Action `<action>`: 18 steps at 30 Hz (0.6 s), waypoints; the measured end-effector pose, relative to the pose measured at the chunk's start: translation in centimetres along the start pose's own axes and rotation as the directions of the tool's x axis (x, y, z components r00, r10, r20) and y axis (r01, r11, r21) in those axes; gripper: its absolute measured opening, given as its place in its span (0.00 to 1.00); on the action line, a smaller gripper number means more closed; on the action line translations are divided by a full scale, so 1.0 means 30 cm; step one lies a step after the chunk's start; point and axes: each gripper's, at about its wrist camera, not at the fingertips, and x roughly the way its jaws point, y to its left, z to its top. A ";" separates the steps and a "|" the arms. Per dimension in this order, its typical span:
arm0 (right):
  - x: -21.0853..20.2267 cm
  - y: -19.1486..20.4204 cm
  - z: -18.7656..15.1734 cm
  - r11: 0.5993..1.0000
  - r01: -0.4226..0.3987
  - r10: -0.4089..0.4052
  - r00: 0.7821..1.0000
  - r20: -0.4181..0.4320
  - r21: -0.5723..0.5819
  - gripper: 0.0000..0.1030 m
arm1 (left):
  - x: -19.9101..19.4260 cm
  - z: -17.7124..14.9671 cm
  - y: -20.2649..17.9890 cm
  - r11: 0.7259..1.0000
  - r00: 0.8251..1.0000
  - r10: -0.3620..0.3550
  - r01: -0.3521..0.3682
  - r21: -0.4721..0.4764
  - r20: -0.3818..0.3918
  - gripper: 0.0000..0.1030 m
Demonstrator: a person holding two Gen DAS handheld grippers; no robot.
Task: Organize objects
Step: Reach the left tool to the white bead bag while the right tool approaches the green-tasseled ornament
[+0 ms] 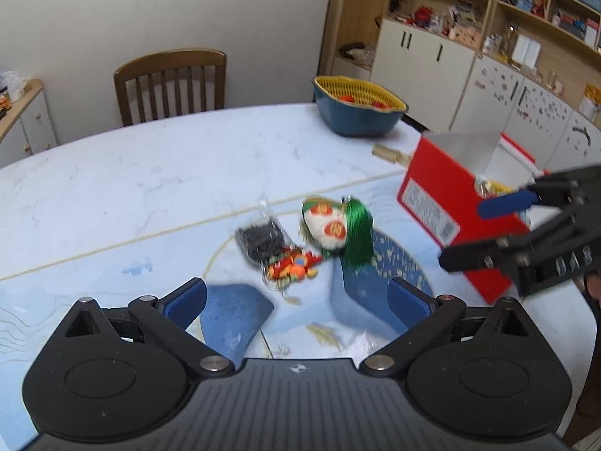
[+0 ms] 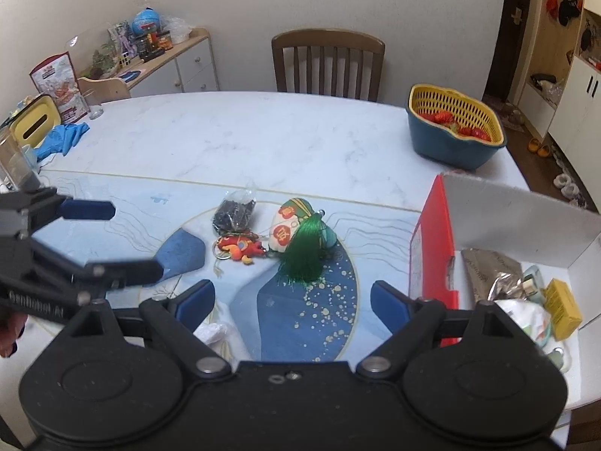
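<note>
Jaws of both grippers stand wide apart and hold nothing: the left gripper [image 1: 296, 302] and the right gripper [image 2: 292, 302] each hover above the patterned blue table mat [image 2: 319, 319], with the objects lying ahead of the blue fingertips [image 2: 201, 297]. In the left wrist view the right gripper [image 1: 484, 233] enters from the right, in front of the red box [image 1: 447, 203]. Three loose items lie touching or overlapping near the mat's centre: a clear bag of dark beads [image 2: 234, 212], a small red-orange fabric charm [image 2: 238, 247] just in front of it, and a white embroidered sachet [image 2: 287, 229] with a green tassel [image 2: 304, 255] draped across it. The open red box [image 2: 432, 233], white inside, stands to the right at the table edge and holds a yellow carton [image 2: 563, 314] and crumpled wrappers [image 2: 492, 274]. A blue basin with a yellow strainer basket [image 2: 454, 127] containing strawberries [image 2: 439, 116] sits farther back on the marble table [image 2: 263, 139].
</note>
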 end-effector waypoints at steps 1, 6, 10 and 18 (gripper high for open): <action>0.013 -0.002 -0.001 1.000 0.002 -0.002 1.000 -0.006 0.008 0.86 | 0.007 -0.014 -0.003 1.000 1.000 -0.013 0.013 0.009 -0.008 1.00; 0.073 -0.003 0.002 1.000 0.012 -0.012 1.000 -0.023 0.027 0.86 | 0.044 -0.093 -0.045 0.998 0.998 -0.040 0.043 0.051 -0.048 1.00; 0.120 0.007 0.025 1.000 0.012 -0.011 0.999 -0.032 0.014 0.85 | 0.076 -0.143 -0.077 0.996 0.996 -0.045 0.051 0.073 -0.072 1.00; 0.240 -0.006 0.088 1.000 0.009 -0.009 0.999 -0.049 0.012 0.83 | 0.125 -0.200 -0.117 0.993 0.995 -0.046 0.056 0.108 -0.088 1.00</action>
